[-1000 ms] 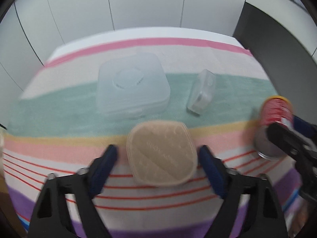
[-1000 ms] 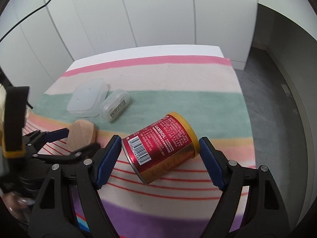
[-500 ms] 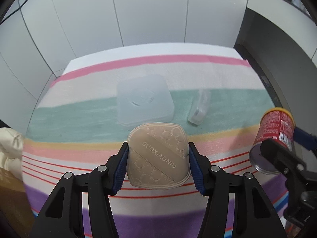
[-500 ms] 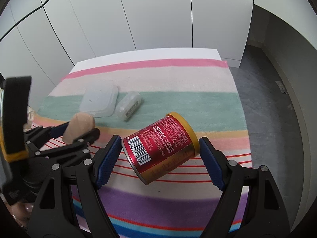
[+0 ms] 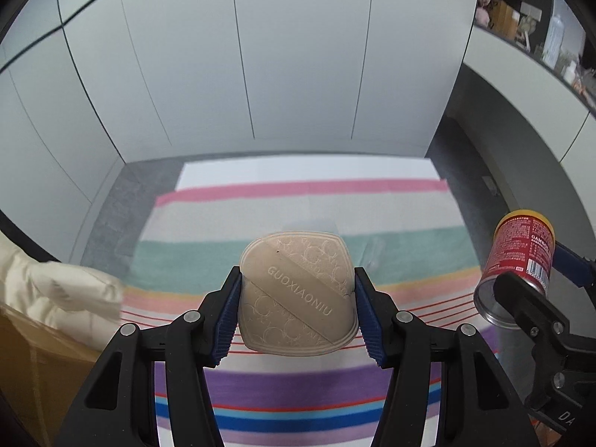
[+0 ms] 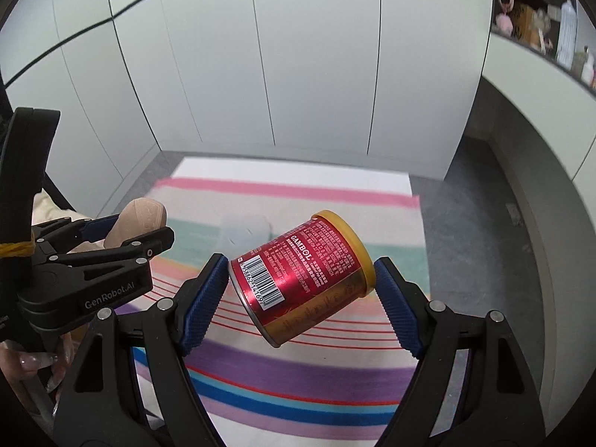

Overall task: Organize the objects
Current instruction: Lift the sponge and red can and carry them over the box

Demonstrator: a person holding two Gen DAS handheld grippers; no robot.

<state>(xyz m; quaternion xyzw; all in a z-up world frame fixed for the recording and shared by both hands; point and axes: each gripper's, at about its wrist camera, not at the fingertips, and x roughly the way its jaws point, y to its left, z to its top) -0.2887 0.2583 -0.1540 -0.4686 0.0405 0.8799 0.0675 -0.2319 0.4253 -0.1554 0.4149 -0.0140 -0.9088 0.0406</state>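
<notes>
My left gripper (image 5: 297,275) is shut on a beige embossed powder-puff case (image 5: 296,309), held well above the striped cloth (image 5: 298,201). The right gripper (image 6: 301,262) is shut on a red can with a yellow lid (image 6: 309,279), tilted, lid to the upper right. That can (image 5: 517,257) also shows at the right edge of the left wrist view. The right wrist view catches the left gripper (image 6: 141,225) and its beige case (image 6: 143,208) at the left. A translucent box (image 6: 246,231) lies blurred on the cloth's green stripe, far below.
White cabinet doors stand behind the table, with grey floor (image 6: 465,231) to its right. A cream sleeve (image 5: 56,287) and a brown cardboard box (image 5: 37,365) sit at the left. A hand (image 6: 33,363) holds the left gripper. Cluttered shelves (image 6: 540,29) run along the upper right.
The left jaws closed on the beige case, which lay between them a second ago. Both grippers then rose with their loads, so the table looks smaller and farther.
</notes>
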